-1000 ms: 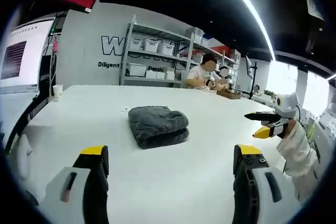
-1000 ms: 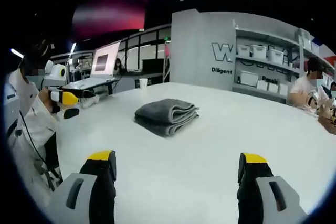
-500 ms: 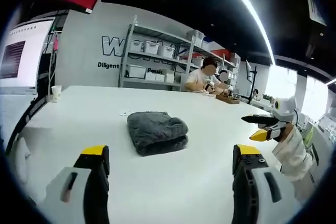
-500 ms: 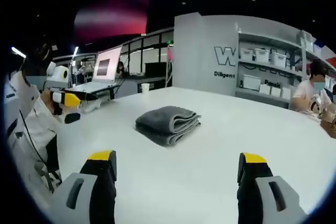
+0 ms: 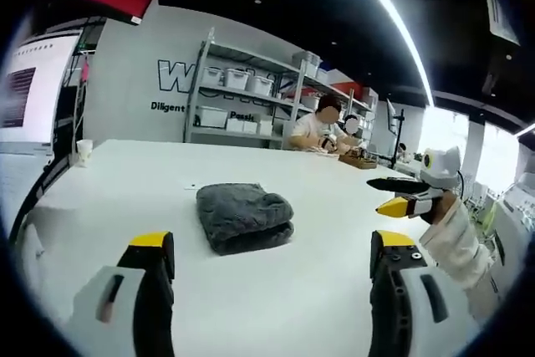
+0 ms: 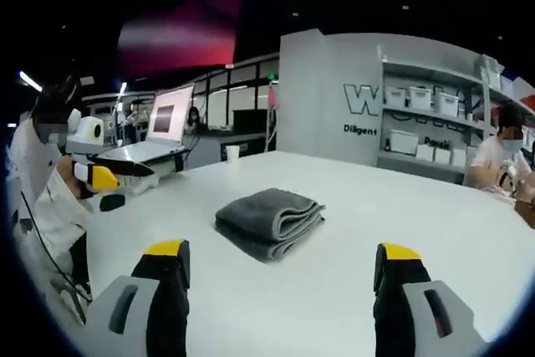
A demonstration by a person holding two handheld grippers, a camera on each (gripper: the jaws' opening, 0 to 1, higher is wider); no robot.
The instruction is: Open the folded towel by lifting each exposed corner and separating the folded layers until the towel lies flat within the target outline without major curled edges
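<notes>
Basically nothing is done yet: your towel (image 5: 243, 217) sits fully folded, a thick grey stack mid-table, well apart from both grippers. Going left to right: your left gripper (image 5: 272, 248) hovers over the white table (image 5: 125, 181), jaws wide apart, holding nothing, towel centred ahead of them. Your right gripper (image 6: 280, 257) is the same, jaws spread and empty, and in its view the towel's (image 6: 269, 222) layered fold edges face the camera. I can't make out any target outline on the table. Left to do, as I judge it: reach in, pinch an exposed corner, peel each layer open, then flatten without curled edges.
</notes>
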